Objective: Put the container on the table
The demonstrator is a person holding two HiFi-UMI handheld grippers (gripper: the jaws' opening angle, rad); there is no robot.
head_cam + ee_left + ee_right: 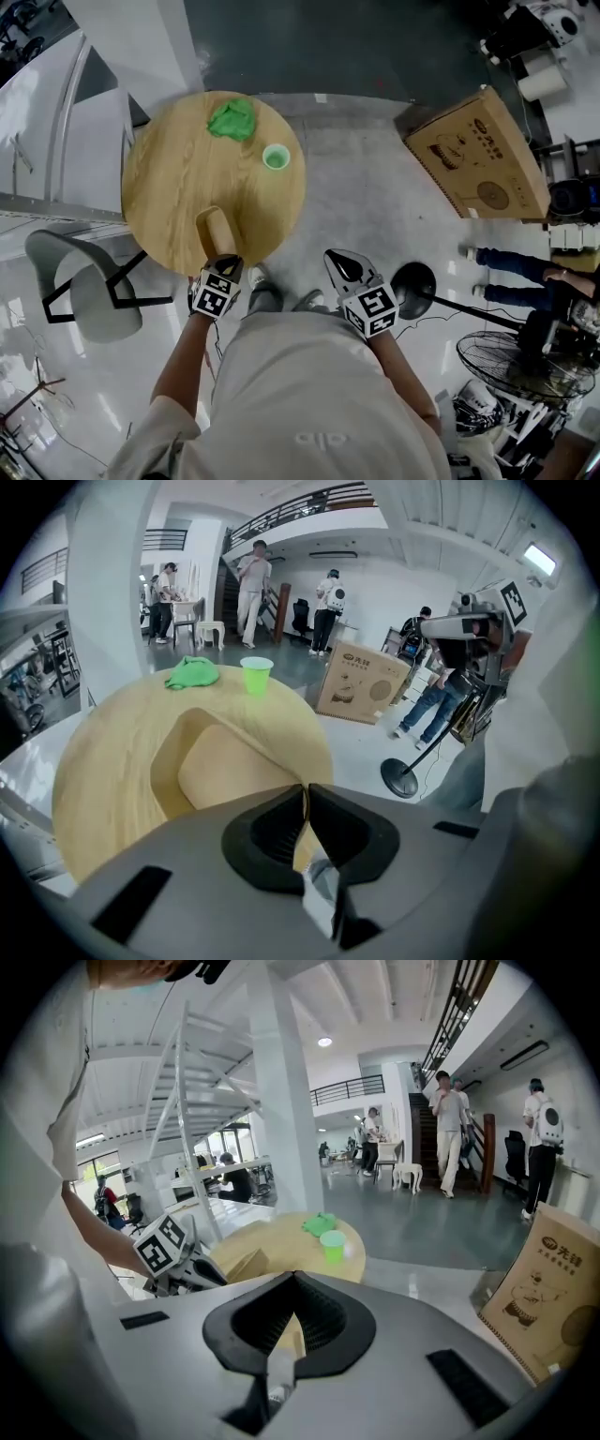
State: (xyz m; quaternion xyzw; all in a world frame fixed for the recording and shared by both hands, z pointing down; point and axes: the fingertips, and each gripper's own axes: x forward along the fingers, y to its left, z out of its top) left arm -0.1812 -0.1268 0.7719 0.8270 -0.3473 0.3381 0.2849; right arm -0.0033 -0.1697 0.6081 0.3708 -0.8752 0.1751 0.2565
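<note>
A light wooden open-topped container (215, 231) (223, 765) lies on the near part of the round wooden table (169, 173) (98, 761); I cannot tell whether it rests on the top or hangs just above it. My left gripper (223, 259) (306, 797) is shut on the container's thin near wall. My right gripper (336, 258) (293, 1279) hangs over the floor to the right of the table, shut with nothing between its jaws. In the right gripper view the container (246, 1265) and table (281, 1237) lie ahead.
A green cup (276, 157) (256, 675) and a crumpled green cloth (232, 119) (192, 672) sit on the table's far side. A grey chair (94, 292) stands left of the table. A cardboard box (476, 155), a stand's round base (414, 281) and a seated person's legs (511, 277) are at the right.
</note>
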